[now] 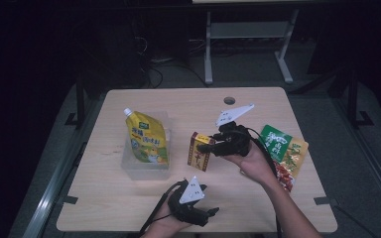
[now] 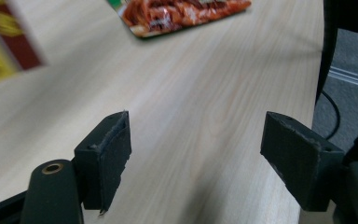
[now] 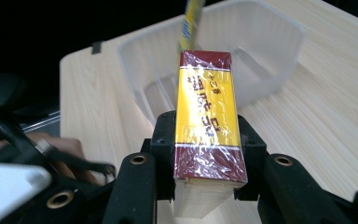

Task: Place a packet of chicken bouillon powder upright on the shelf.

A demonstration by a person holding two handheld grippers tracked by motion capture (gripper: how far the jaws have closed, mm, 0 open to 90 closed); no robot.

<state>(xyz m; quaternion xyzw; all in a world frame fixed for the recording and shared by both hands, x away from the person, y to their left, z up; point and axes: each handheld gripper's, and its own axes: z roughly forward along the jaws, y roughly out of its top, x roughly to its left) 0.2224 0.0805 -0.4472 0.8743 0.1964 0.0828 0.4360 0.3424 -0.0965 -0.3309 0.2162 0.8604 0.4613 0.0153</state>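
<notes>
My right gripper [image 3: 205,186] pinches a red-and-yellow cellophane-wrapped box [image 3: 208,126] between its 2 jaws, holding it above the pale wooden counter [image 1: 258,104] just beside a clear plastic tub [image 3: 265,60]. In that tub stands a yellow spouted drink pouch [image 1: 146,136]. My left gripper [image 2: 196,154] hovers near the counter's front edge, jaws spread with nothing between them. A green-and-orange snack packet [image 1: 285,153] lies at the right.

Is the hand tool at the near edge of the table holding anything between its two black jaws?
No. The left gripper has its jaws wide apart, with bare wooden table between them.
</notes>
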